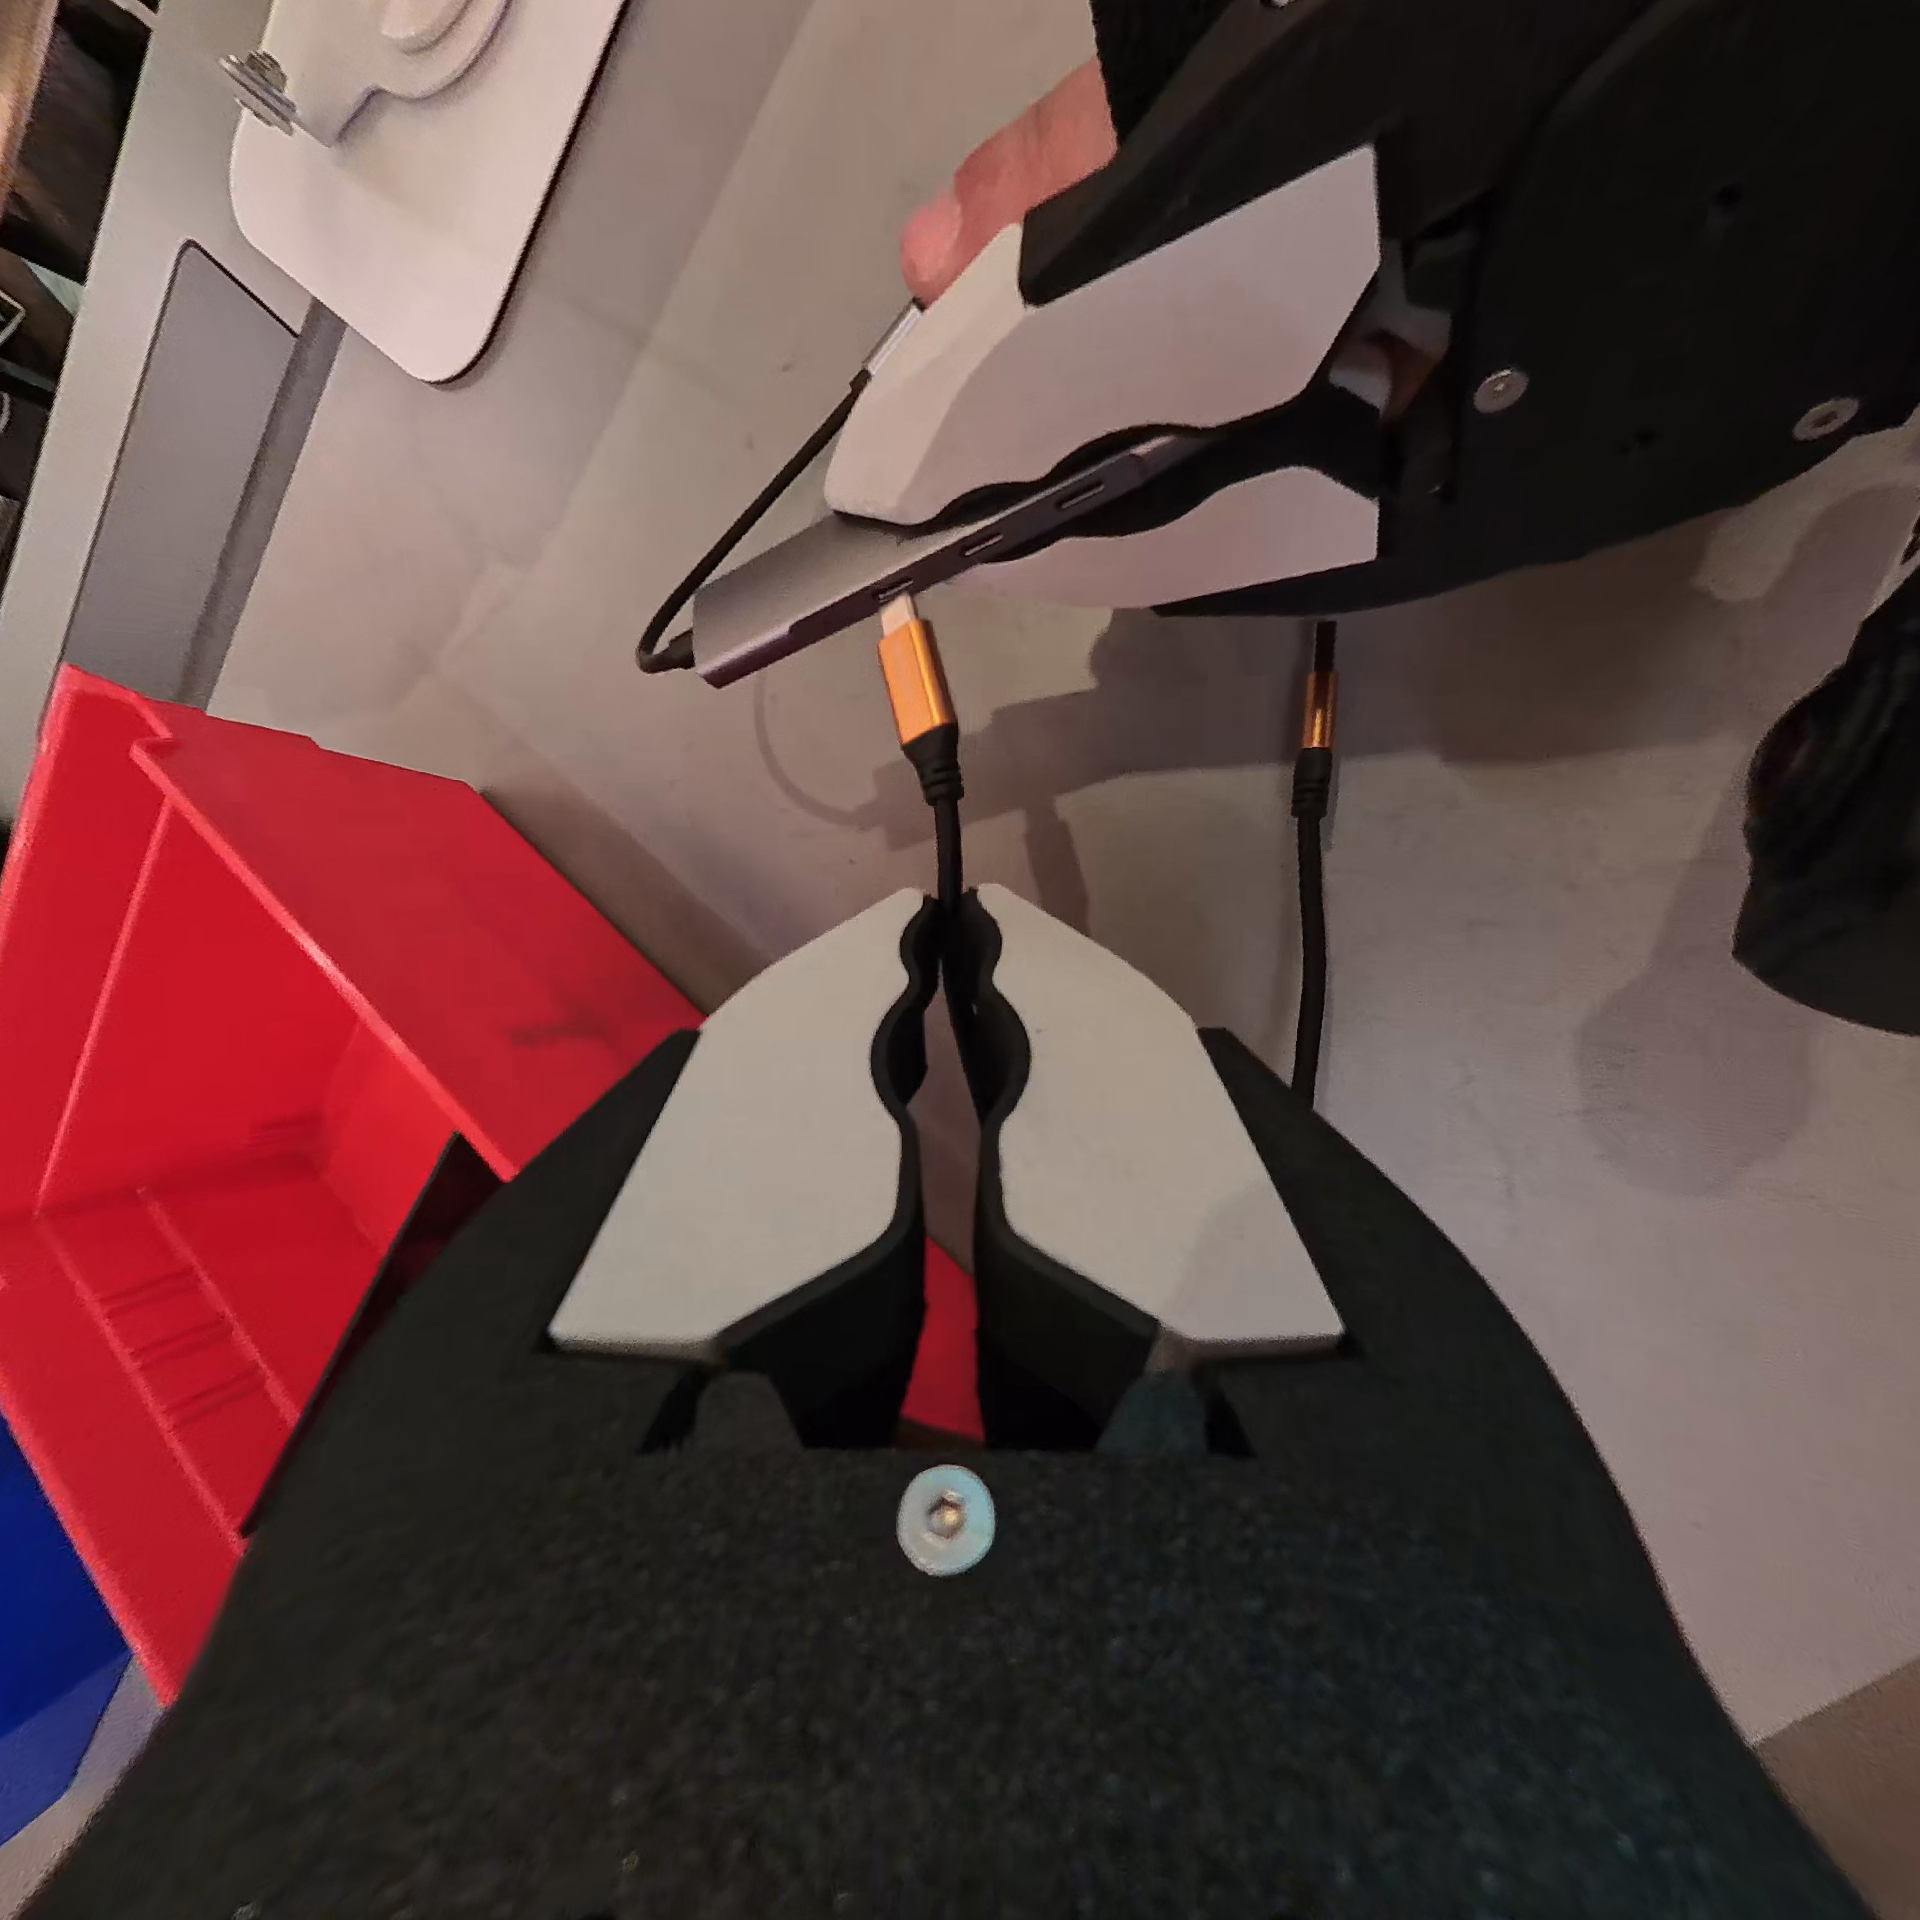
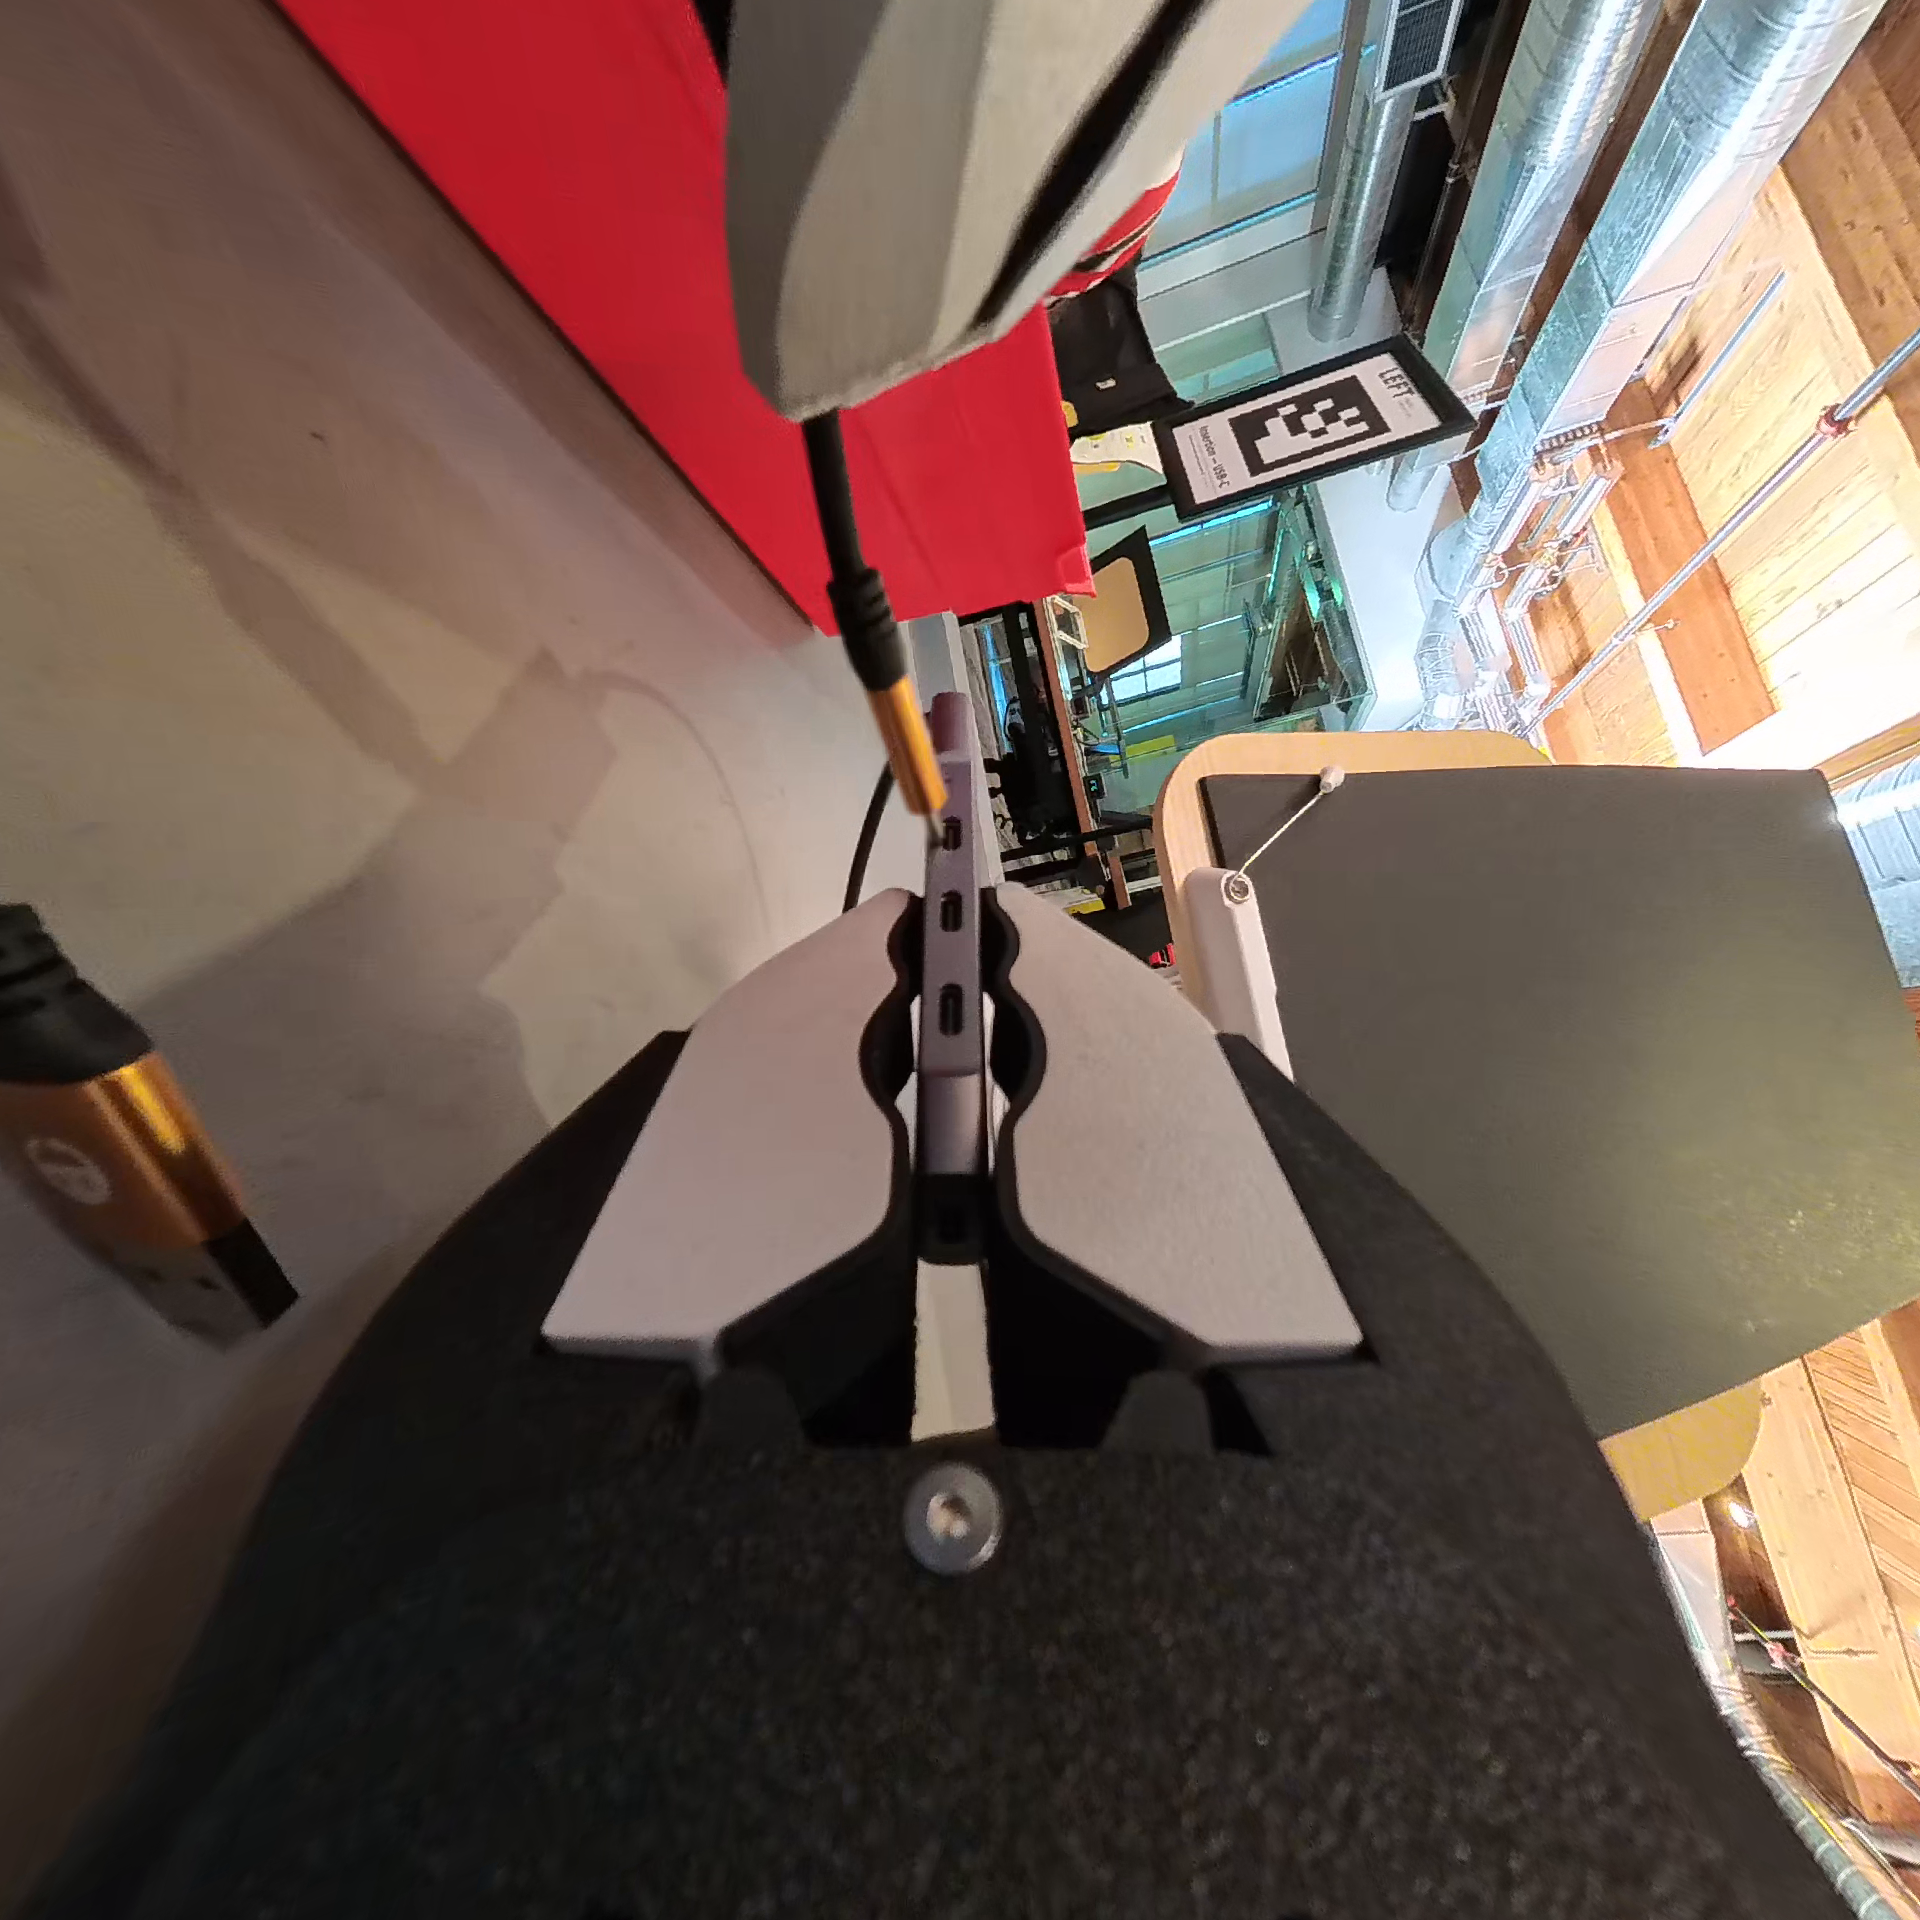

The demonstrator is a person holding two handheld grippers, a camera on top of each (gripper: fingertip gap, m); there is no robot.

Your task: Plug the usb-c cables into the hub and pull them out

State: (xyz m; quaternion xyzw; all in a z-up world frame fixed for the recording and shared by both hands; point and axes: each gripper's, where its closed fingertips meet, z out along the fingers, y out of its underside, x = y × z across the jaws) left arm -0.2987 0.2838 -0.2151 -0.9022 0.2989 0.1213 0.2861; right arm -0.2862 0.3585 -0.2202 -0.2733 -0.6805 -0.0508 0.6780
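My left gripper [image 1: 948, 902] is shut on a black USB-C cable [image 1: 945, 831] with an orange plug [image 1: 912, 691]. The plug's silver tip sits at the end port of the grey hub [image 1: 821, 597], touching it. My right gripper [image 2: 954, 904] is shut on the hub [image 2: 956, 935], which it holds above the table with its row of ports facing the left gripper. In the right wrist view the orange plug [image 2: 909, 743] meets the hub's far port at a slant. The right gripper also shows in the left wrist view [image 1: 904, 540]. A second orange-tipped cable [image 1: 1317, 717] stands to the right.
A red bin [image 1: 260, 1039] stands at the left with a blue bin [image 1: 42, 1621] beside it. A white stand base [image 1: 416, 187] lies at the back on the white table [image 1: 1558, 1351]. A hand [image 1: 997, 177] holds the right gripper. A second orange plug [image 2: 114, 1164] lies near the right gripper. The gap from one gripper's tips to the other's is roughly 8 centimeters.
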